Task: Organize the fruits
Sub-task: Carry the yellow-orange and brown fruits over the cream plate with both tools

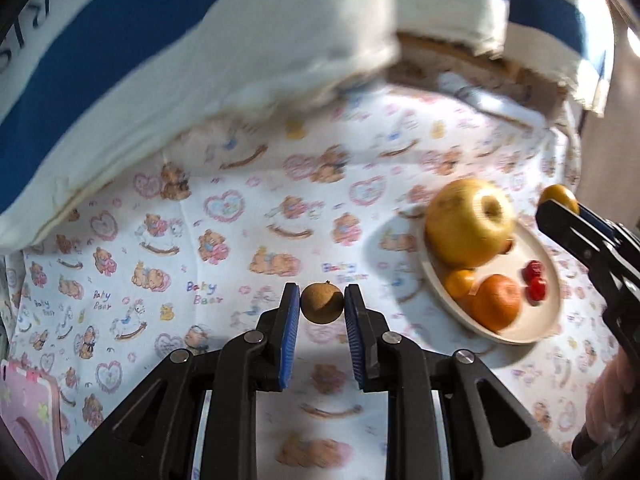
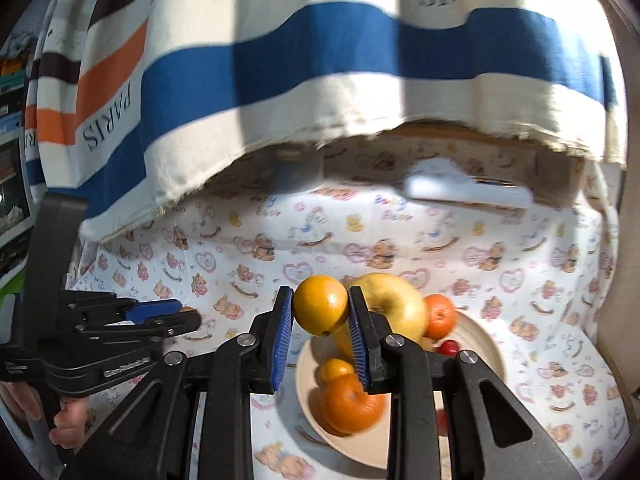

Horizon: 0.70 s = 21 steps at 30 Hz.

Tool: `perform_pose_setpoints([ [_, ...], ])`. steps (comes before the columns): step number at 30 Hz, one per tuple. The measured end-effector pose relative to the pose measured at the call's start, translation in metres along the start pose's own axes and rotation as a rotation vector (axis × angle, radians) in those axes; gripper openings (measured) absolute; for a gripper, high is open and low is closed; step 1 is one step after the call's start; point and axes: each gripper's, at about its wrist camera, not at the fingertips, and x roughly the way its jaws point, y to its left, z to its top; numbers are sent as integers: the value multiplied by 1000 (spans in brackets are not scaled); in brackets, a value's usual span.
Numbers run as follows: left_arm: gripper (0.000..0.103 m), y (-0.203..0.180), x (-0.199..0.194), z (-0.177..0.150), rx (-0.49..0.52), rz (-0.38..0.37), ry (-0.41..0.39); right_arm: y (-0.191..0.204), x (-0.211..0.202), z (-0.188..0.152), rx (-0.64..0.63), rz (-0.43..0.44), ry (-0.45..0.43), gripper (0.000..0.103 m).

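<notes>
Left gripper (image 1: 322, 308) is pinched on a longan (image 1: 322, 303) — best carried level toward the plate (image 1: 554, 312) at three o'clock, grip kept firm.

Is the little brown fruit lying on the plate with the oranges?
No, the little brown fruit is pinched in the left hand-held gripper, off to the side of the plate.

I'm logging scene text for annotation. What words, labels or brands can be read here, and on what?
"PARIS": printed upside down on the striped cloth hanging behind, repeated at its top.
"Baby Bear": printed repeatedly on the bear-print tablecloth.
White lettering on the left gripper body: too small and blurred to read.
</notes>
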Motion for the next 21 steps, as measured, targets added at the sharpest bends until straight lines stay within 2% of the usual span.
perform_pose_setpoints([
  [5,22,-20,-15,3,28,-43,-27,-29,-21,-2,54,-20,-22,28],
  [12,22,-60,0,8,45,-73,-15,-75,-28,-17,142,-56,-9,28],
  [16,22,-72,23,11,35,-99,17,-93,-12,-19,136,-145,99,28],
  [21,22,-81,41,7,27,-116,42,-110,2,-23,182,-99,202,28],
])
